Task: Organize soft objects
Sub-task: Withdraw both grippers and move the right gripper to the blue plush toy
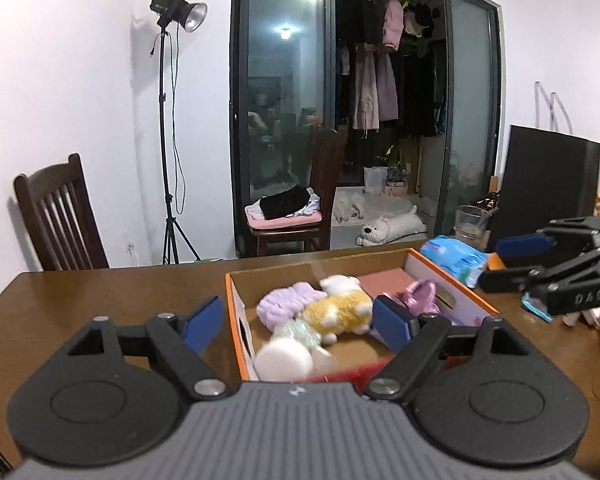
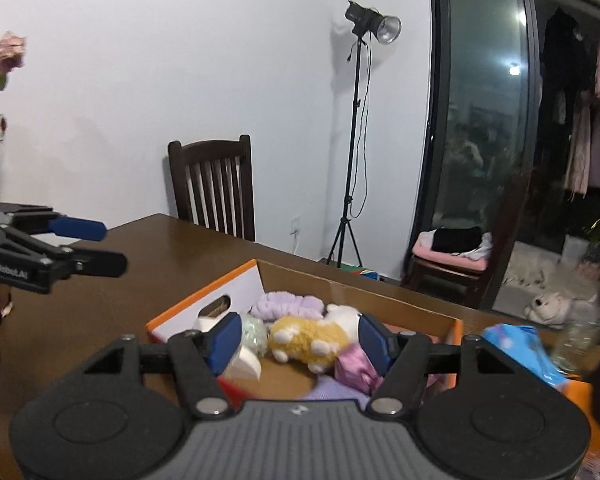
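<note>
Right now both claws hang over the cardboard box on the brown table, nothing gripped. Left claw spread wide, empty. Right claw also spread, empty. Inside the box: yellow-white plush dog, lilac fluffy piece, white round puff, pink shiny pouch, all lying close together, touching.

Left gripper with black linkage arms, blue padded fingers, silver pivot screws, ribbed grey housing, round black discs, right gripper of matching build, white lettering on each black side plate
</note>
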